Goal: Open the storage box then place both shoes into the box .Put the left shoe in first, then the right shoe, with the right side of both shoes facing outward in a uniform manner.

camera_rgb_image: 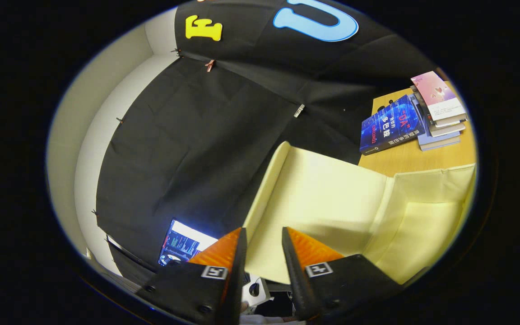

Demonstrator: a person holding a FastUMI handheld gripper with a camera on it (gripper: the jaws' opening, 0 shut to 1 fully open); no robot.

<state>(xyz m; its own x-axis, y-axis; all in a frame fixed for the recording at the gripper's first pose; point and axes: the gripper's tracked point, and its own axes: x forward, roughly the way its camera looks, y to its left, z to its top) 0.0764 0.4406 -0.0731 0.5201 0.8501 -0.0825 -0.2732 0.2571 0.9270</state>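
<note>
1. So, largest first: we see the storage box [332, 198], pale yellow fabric, just ahead of the gripper's fingers and running beyond them. Its front flap is raised or folded back and the interior shows, so we judge the opening step done, or very nearly.
2. The inside of the box holds nothing that we can make out; we judge that neither the left shoe nor the right one is in yet, so both placements remain, left first, right sides outward.
3. The wooden table [418, 158] carries the box, and beyond the box lies a stack of books [440, 117] with a blue book [391, 126] leaning beside it, well apart from the fingers.
4. A lit monitor [183, 243] sits low against the booth wall, beside one finger.
5. Our gripper [263, 239] has its fingers parted with a narrow gap, and they hold nothing; the pale flap shows through the gap, though we cannot tell whether they touch it.
</note>
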